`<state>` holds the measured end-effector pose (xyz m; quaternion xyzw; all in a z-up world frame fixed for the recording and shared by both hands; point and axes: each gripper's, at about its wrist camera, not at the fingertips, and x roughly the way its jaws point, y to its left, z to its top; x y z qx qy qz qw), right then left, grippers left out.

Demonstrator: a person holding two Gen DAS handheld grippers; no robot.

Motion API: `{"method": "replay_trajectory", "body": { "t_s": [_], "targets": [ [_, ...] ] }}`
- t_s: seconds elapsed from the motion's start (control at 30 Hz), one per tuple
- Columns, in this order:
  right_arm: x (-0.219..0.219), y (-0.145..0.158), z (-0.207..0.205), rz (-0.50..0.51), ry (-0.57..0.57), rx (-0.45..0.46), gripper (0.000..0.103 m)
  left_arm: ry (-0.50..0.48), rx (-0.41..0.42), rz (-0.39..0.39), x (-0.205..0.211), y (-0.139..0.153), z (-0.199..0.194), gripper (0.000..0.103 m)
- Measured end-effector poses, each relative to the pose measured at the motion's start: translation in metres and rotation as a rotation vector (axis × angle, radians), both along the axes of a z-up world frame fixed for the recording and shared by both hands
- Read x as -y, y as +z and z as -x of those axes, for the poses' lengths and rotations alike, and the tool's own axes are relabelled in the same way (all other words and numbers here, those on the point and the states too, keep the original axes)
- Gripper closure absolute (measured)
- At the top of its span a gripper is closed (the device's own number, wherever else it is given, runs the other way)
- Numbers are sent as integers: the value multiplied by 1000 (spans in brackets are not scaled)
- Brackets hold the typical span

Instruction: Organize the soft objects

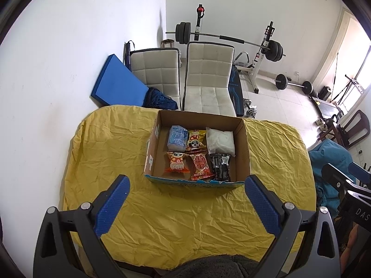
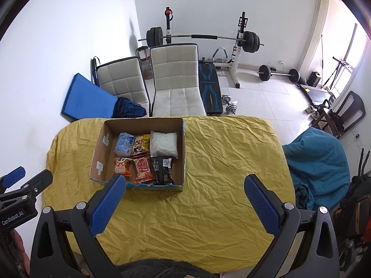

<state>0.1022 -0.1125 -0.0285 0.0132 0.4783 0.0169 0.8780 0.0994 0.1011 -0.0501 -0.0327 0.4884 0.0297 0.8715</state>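
Both grippers, left (image 1: 186,199) and right (image 2: 185,197), hover with jaws wide open, empty. Six soft packs fill the cardboard box (image 1: 245,148). Risk: a careless reach could nudge the light box across the wrinkled yellow cloth (image 1: 185,220).

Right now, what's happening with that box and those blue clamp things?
A person holds a two-finger gripper in each hand, tidying soft packets. Both the left gripper and the right gripper hang open and empty above the yellow tablecloth. The cardboard box holds six packets in two rows, among them a white pouch and a black packet. No packets lie on the cloth.
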Motion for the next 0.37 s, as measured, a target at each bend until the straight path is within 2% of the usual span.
{"method": "replay_trajectory", "body": {
  "t_s": [0.37],
  "targets": [
    [3, 0, 1, 0, -3, -3, 0, 6, 8, 13, 2, 3, 3, 1]
  ]
}}
